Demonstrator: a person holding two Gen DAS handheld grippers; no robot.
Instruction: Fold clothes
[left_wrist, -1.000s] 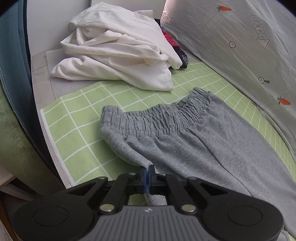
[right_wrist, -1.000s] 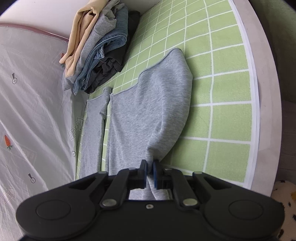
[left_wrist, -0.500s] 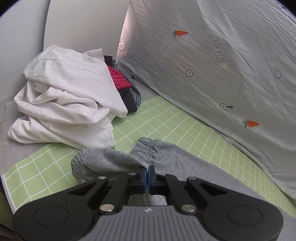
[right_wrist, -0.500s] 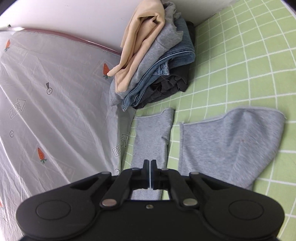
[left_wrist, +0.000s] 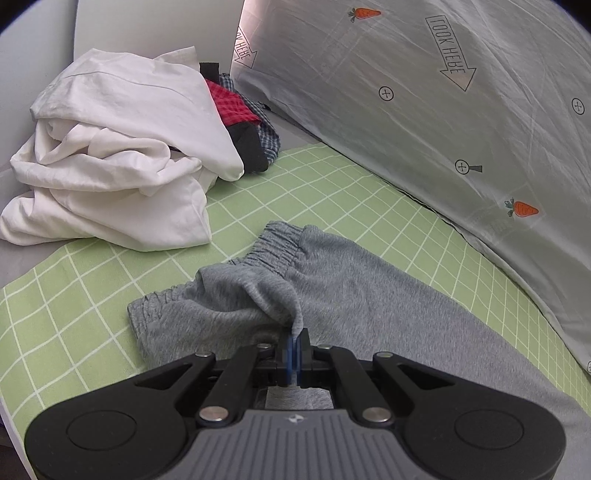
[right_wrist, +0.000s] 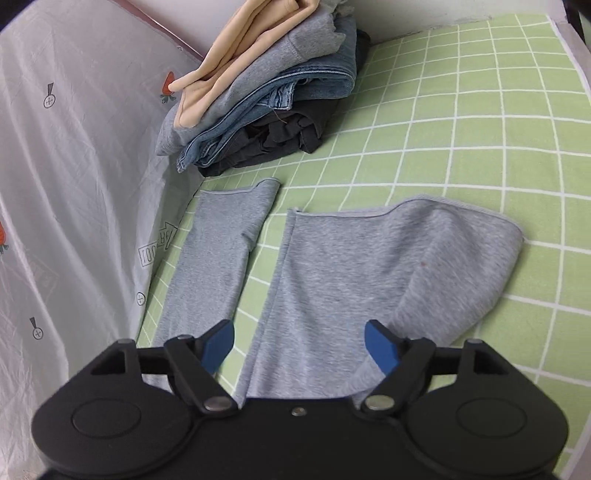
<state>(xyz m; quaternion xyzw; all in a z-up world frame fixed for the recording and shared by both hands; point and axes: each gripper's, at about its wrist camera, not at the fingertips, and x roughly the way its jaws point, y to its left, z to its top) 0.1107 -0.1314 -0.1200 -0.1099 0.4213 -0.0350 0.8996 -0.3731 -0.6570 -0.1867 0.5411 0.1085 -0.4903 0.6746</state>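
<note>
Left gripper (left_wrist: 294, 349), bottom centre of its view: jaws clamped on a pinch of the grey sweatpants (left_wrist: 332, 295), near-side waist drawn over toward the elastic waistband (left_wrist: 275, 247) at mid-frame. Right gripper (right_wrist: 299, 341), bottom of its view: jaws opening, nothing pinched, leg fabric lying below the gap. Wider leg (right_wrist: 369, 266) doubled over on the green grid mat (right_wrist: 480, 110); narrower leg (right_wrist: 218, 251) flat beside it. Judgement: lengthwise fold roughly half done; crosswise folds remain. Upper centre: folded stack (right_wrist: 266, 96), finished. Upper left of left view: white garment pile (left_wrist: 110, 155), unfolded.

White wall (left_wrist: 147, 29); carrot-print grey sheet (left_wrist: 443, 129); green checked mat (right_wrist: 461, 110).
</note>
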